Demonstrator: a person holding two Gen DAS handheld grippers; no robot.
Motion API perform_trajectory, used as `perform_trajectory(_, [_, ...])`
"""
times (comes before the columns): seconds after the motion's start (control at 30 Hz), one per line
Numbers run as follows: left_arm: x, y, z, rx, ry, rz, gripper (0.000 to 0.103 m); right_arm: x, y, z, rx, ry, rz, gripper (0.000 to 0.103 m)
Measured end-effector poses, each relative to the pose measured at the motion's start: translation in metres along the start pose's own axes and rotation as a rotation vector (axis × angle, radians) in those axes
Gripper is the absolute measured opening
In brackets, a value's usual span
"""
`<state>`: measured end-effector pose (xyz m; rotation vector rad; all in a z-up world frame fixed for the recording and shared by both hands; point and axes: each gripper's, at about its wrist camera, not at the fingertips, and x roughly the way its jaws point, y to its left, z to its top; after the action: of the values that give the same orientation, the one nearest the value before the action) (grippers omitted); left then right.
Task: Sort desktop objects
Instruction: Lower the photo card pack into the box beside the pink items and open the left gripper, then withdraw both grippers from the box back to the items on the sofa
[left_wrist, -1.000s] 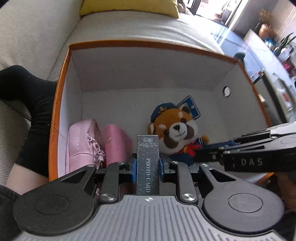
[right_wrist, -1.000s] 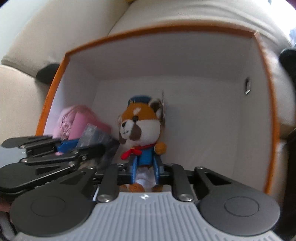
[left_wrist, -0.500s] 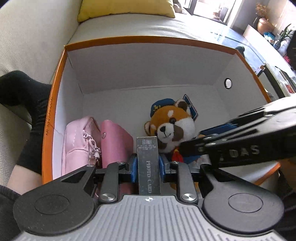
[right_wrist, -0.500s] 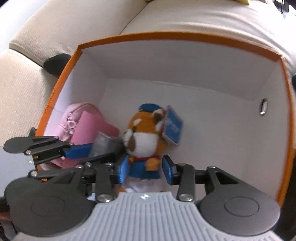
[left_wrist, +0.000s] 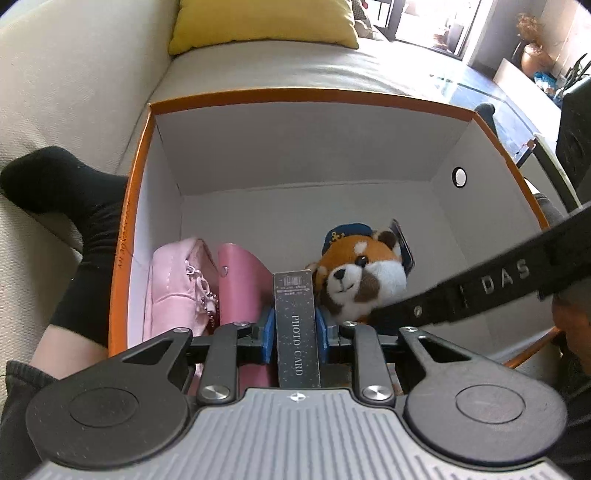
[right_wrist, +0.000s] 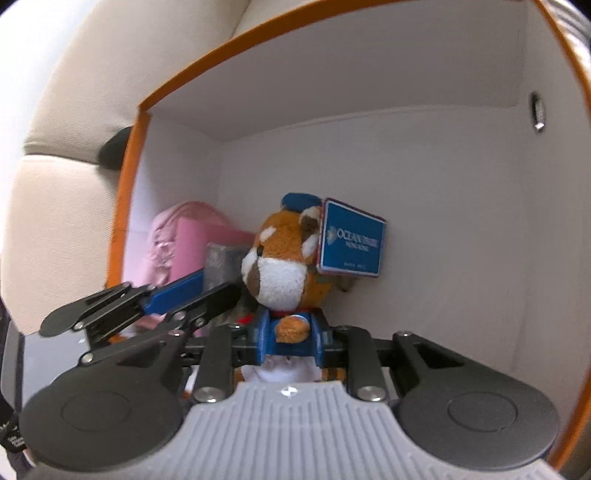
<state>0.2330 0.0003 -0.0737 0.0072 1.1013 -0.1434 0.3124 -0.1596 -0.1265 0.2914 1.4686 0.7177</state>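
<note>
The photo card box (left_wrist: 296, 325), dark and speckled, stands upright between the blue fingers (left_wrist: 267, 329) of the left gripper (left_wrist: 295, 332), which press on both its narrow sides just above the floor of the orange box (left_wrist: 125, 229). The right gripper (right_wrist: 290, 341) is closing its fingers (right_wrist: 263, 338) on the body of the red panda plush (right_wrist: 284, 266), whose torso sits between them; its blue tag (right_wrist: 351, 243) sticks up behind its head. Left of both, a pink pouch (left_wrist: 177, 284) and pink case (left_wrist: 240, 280) lean against the box wall. Beyond lie a beige sofa (left_wrist: 74, 74) and yellow cushion (left_wrist: 258, 22).
</note>
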Motion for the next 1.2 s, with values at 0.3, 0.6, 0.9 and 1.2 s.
perform_trajectory(0.3, [-0.001, 0.006, 0.001, -0.032, -0.008, -0.019, 0.026, 0.022, 0.005, -0.004, -0.002, 0.017, -0.053, 0.022])
perform_trajectory(0.6, [-0.044, 0.016, -0.01, -0.072, -0.118, -0.028, 0.028, 0.022, 0.022, -0.008, -0.088, -0.018, -0.106, 0.025])
perform_trajectory(0.9, [-0.092, 0.028, -0.05, -0.159, -0.226, -0.053, 0.029, 0.021, 0.053, -0.02, -0.227, -0.092, -0.259, 0.05])
perform_trajectory(1.2, [-0.113, 0.029, -0.078, -0.216, -0.29, -0.081, 0.029, -0.004, 0.074, -0.037, -0.285, -0.181, -0.316, 0.063])
